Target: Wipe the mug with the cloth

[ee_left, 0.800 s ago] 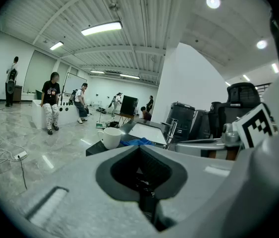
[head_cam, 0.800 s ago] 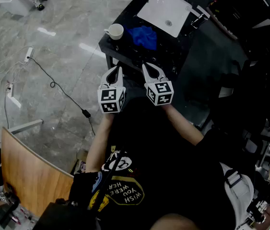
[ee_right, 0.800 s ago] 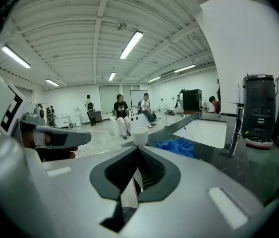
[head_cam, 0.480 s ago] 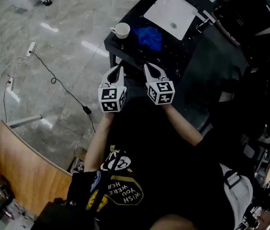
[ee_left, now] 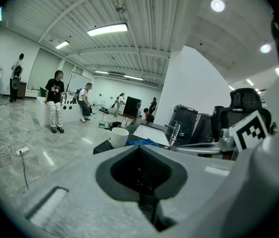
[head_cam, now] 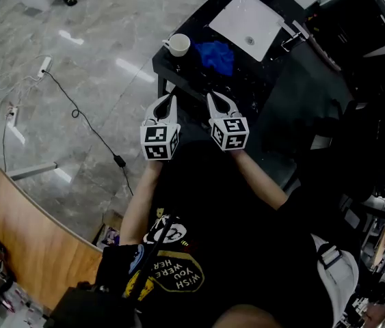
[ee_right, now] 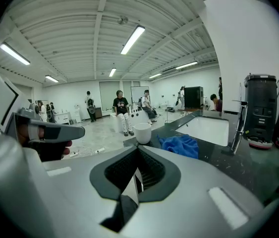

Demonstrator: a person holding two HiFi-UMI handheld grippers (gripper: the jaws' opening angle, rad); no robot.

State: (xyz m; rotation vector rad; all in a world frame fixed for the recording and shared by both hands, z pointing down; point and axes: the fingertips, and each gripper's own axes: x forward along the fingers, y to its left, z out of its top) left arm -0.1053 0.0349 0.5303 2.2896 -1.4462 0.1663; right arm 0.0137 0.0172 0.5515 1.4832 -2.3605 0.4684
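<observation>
The left gripper (head_cam: pixel 171 100) and right gripper (head_cam: pixel 212 98) are being held clenched and empty by the table's (head_cam: pixel 187 72) near edge. The mug (head_cam: pixel 179 44) is being left standing at its left edge, just beside the blue cloth (head_cam: pixel 217 55).

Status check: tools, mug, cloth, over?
Left tool shut, empty; right tool shut, empty. Mug and blue cloth on counter ahead, untouched. Path looks open.

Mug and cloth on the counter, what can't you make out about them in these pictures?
- Mug inside: too small in the head view; both gripper views see it side-on, so its wall hides it.
- Cloth: in the left gripper view, mostly hidden behind the left hand-held gripper.
- Cloth wet or dry: too small and far to tell in any view.
</observation>
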